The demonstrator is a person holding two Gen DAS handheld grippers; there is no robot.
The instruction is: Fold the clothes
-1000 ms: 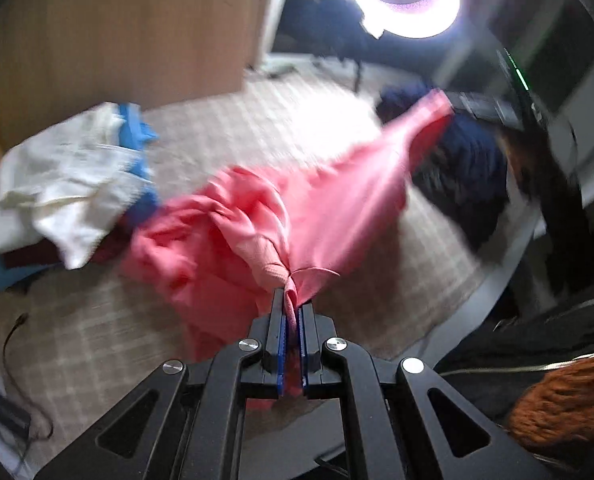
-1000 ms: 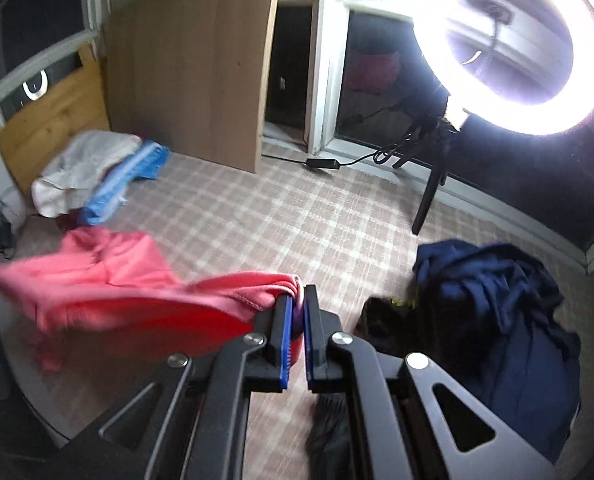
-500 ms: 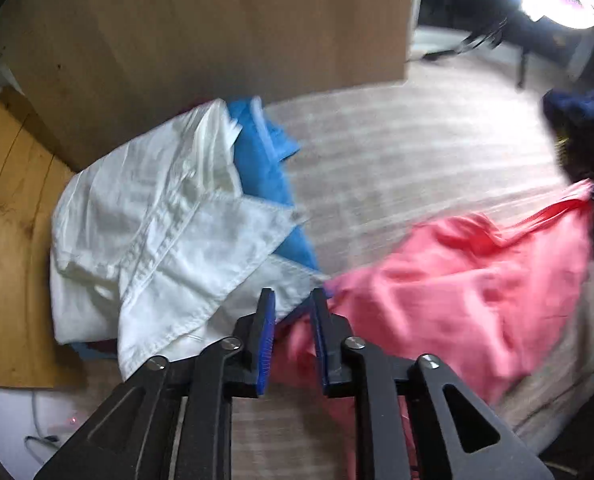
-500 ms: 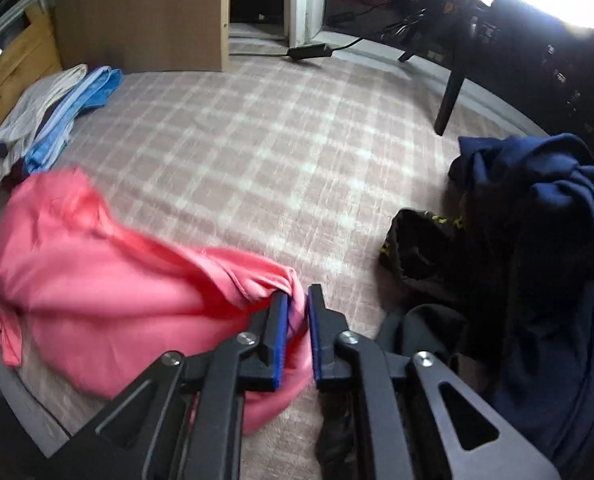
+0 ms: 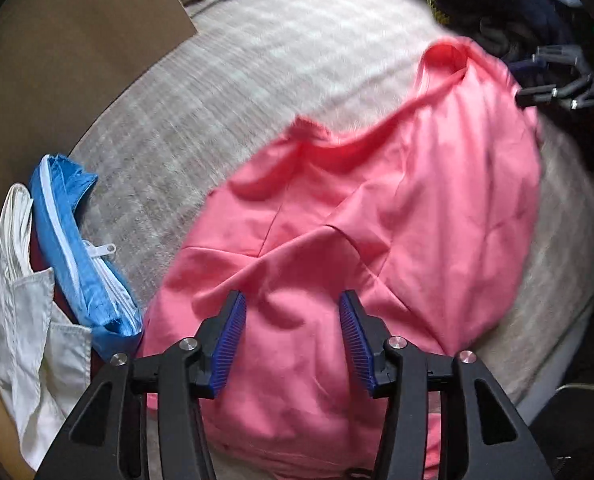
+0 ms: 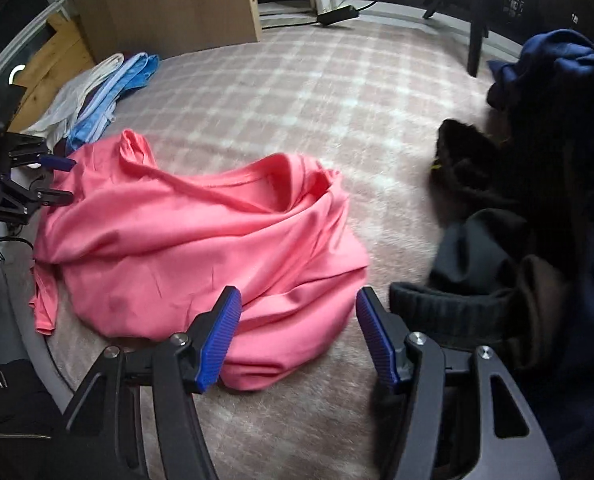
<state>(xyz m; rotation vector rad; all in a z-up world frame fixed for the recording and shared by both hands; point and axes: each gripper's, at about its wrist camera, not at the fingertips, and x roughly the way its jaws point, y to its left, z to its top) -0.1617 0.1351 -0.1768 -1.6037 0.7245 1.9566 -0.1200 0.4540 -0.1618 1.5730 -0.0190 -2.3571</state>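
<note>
Pink shirt [image 6: 185, 236] lying crumpled on the bed [image 6: 297, 100], not folded; left gripper [image 5: 293, 336] and right gripper [image 6: 299, 336] both spread, holding nothing; dark pile [image 6: 557, 168] also waiting; lighter clothes [image 6: 97, 96] sitting stacked aside

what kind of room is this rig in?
Likely a bedroom at home: a checked bedspread with a pink shirt spread on it, piles of other clothes, and a wooden cabinet behind.
</note>
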